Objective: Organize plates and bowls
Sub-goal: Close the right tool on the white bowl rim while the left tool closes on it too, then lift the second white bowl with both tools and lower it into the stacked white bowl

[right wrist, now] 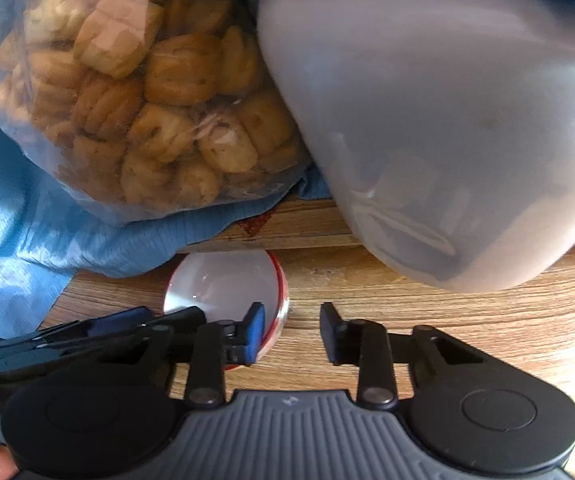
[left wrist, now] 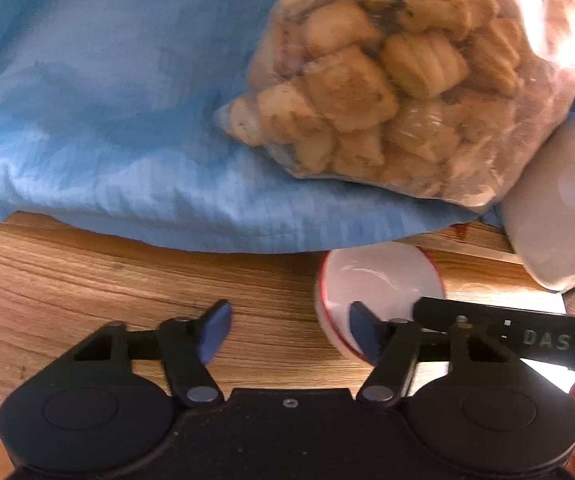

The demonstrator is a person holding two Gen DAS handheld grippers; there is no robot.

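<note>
Bowl (left wrist: 379, 292), white with a red rim, single item, standing on the wooden bench (left wrist: 87, 280) just beside the hem of a blue cloth (left wrist: 107, 120).

Progress: I judge the sorting barely begun; no stack or plates in view, this bowl unlifted.

Left tongs (left wrist: 289, 330): half spread, nothing between them; the bowl's left rim sits behind their right finger.

Right tongs (right wrist: 293, 330): narrow gap, empty; their left finger overlaps the bowl's right rim.

Also present: bag of biscuits (right wrist: 139, 100) on the cloth, pale tub (right wrist: 447, 140).
</note>
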